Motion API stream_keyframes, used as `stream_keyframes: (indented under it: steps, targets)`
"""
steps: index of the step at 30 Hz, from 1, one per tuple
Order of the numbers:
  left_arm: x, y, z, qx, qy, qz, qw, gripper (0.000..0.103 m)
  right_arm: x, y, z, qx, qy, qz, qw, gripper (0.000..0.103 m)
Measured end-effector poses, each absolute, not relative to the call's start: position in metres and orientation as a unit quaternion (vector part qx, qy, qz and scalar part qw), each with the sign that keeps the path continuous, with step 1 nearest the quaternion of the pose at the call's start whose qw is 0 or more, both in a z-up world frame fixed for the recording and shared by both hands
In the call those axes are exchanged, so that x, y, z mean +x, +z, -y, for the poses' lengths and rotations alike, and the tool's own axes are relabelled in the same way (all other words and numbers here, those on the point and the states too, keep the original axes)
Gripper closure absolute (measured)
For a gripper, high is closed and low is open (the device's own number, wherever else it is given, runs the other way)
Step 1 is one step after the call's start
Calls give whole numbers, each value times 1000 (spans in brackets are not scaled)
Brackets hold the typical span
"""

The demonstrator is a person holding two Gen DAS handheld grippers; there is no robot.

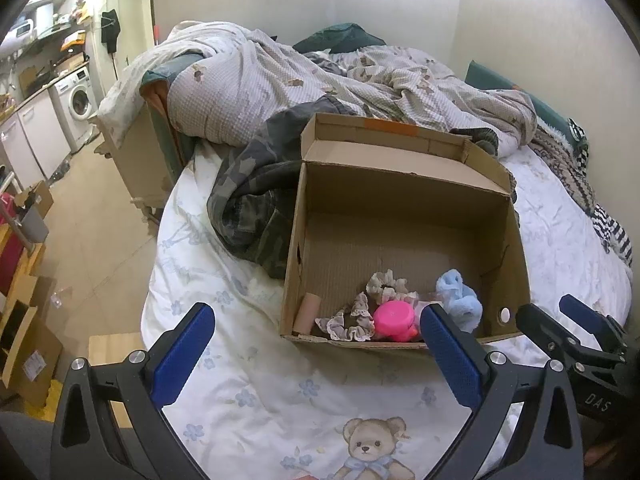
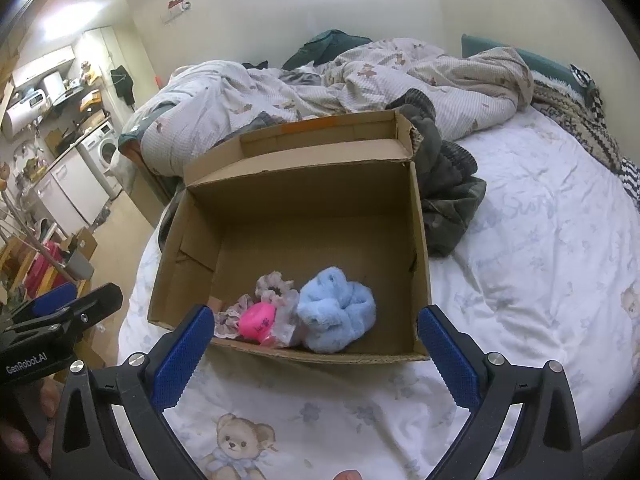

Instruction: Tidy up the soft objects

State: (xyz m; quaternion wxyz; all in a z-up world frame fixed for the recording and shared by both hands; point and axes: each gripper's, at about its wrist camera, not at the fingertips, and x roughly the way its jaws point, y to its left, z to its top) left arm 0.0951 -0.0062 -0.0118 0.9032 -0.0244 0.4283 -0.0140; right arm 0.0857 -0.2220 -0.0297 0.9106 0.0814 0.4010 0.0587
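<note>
An open cardboard box (image 1: 400, 184) (image 2: 304, 184) stands on the bed. In its near end lie a fluffy blue soft item (image 1: 460, 300) (image 2: 336, 312), beige frilly scrunchies (image 1: 352, 320) (image 2: 274, 284), a pink round object (image 1: 394, 318) (image 2: 258, 318) and a cardboard tube (image 1: 307, 312). My left gripper (image 1: 316, 344) is open and empty, just before the box's near wall. My right gripper (image 2: 316, 344) is open and empty too, at the same near wall. Each gripper shows at the edge of the other's view.
The bed has a white sheet (image 1: 248, 392) with a bear print. A camouflage garment (image 1: 256, 200) lies against the box's left and back. A rumpled duvet (image 1: 280, 76) covers the far bed. A wooden nightstand (image 1: 136, 160), floor and washing machine (image 1: 80, 100) are at left.
</note>
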Motion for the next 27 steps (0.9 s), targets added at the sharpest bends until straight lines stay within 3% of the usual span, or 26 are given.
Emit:
stream_keyframes:
  steps: [27]
  targets:
    - [94, -16, 7, -19, -14, -429, 903, 1, 86, -26, 223, 74, 55, -395, 914, 0]
